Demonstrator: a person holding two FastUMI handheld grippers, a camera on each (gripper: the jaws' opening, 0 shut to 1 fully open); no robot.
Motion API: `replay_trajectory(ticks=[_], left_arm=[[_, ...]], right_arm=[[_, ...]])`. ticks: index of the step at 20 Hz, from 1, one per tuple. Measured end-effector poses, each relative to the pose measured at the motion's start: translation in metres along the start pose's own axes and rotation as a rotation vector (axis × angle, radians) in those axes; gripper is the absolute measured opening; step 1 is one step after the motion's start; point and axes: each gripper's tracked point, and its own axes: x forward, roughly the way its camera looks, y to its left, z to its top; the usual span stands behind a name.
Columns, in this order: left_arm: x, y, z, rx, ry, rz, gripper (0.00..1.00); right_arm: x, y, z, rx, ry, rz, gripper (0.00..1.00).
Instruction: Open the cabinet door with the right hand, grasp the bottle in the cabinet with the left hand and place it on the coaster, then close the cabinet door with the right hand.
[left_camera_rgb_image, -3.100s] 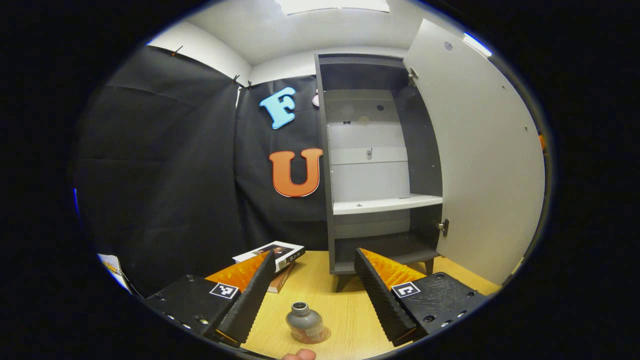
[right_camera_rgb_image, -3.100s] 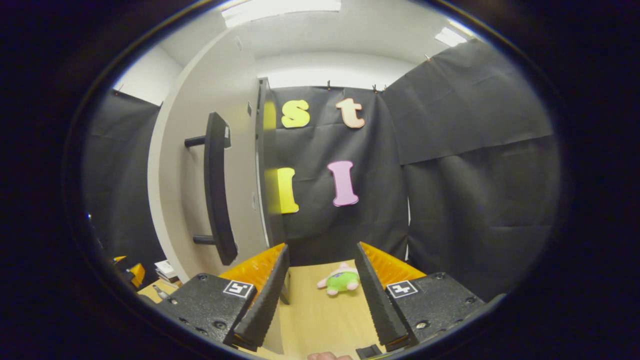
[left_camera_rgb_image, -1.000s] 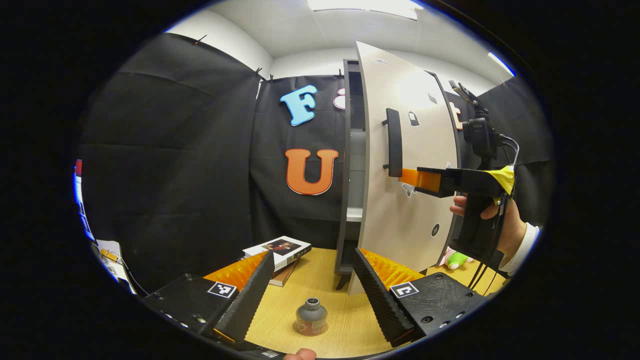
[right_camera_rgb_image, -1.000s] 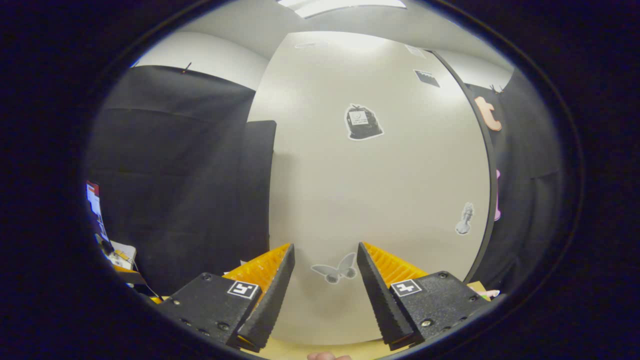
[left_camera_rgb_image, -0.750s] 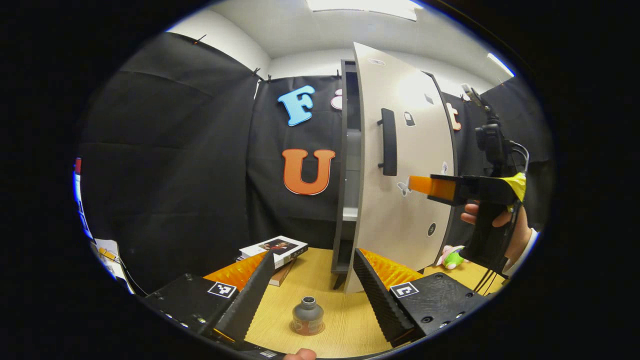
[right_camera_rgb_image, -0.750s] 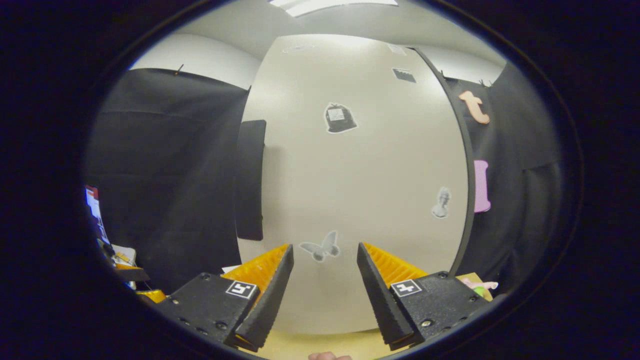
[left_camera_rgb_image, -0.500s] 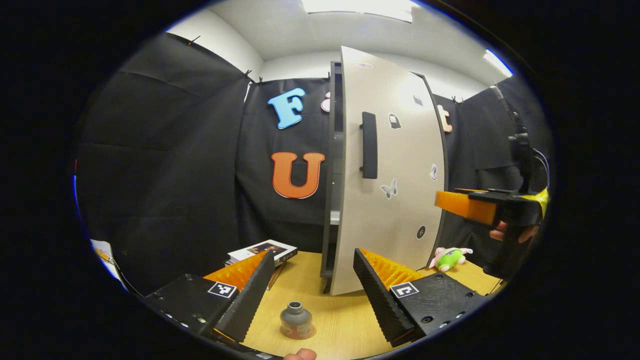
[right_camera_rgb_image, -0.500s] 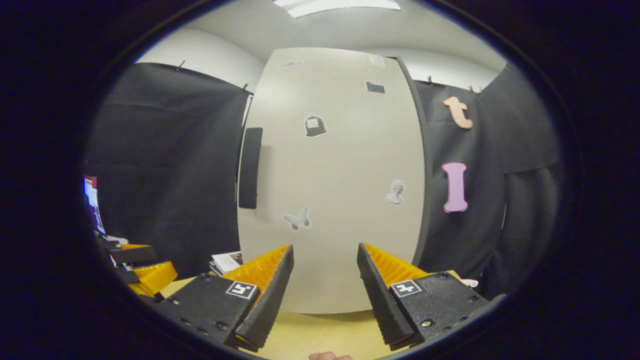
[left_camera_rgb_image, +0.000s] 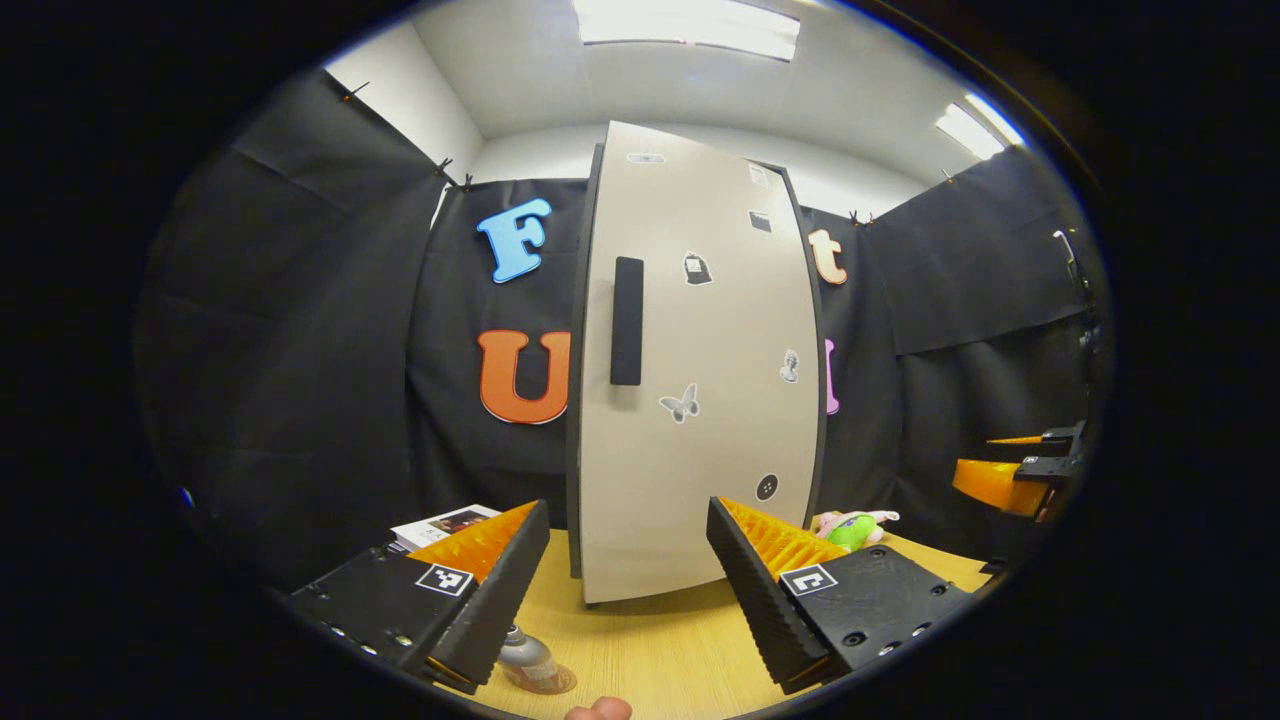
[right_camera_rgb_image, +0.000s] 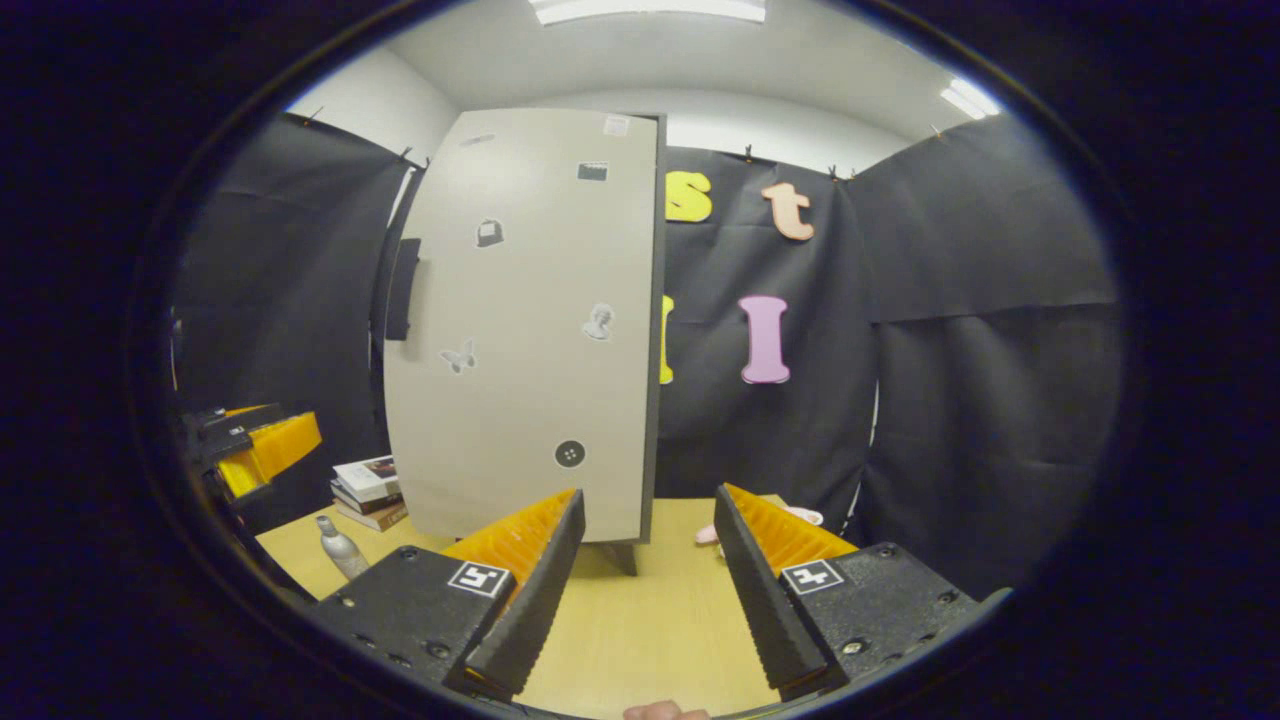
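Cabinet door (left_camera_rgb_image: 700, 400) shut flush against the cabinet, so last step judged done. Bottle (left_camera_rgb_image: 527, 662) standing upright on coaster (left_camera_rgb_image: 556, 683), on table (left_camera_rgb_image: 650, 650) in front of the door and toward its handle (left_camera_rgb_image: 626, 320) side. Left gripper (left_camera_rgb_image: 625, 580) wide open, gripping nothing, hanging near above the bottle. Right gripper (right_camera_rgb_image: 648, 575) also wide open and empty, well back from the door, toward its hinge side.

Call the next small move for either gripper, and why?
Probably none beyond backing both grippers off. The beige cabinet door looks flush with its dark frame, the small grey bottle stands on the round coaster on the wooden table, and the left gripper and right gripper are open and empty.
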Motion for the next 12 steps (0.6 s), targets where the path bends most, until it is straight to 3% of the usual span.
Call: replay_trajectory(ticks=[9, 12], left_arm=[[-0.009, -0.006, 0.0, 0.009, -0.01, 0.001, 0.95], [-0.012, -0.007, 0.001, -0.005, -0.008, 0.008, 0.95]], right_arm=[[-0.01, -0.011, 0.007, 0.1, -0.012, 0.007, 0.87], [-0.01, -0.017, 0.014, 0.09, -0.034, -0.023, 0.85]])
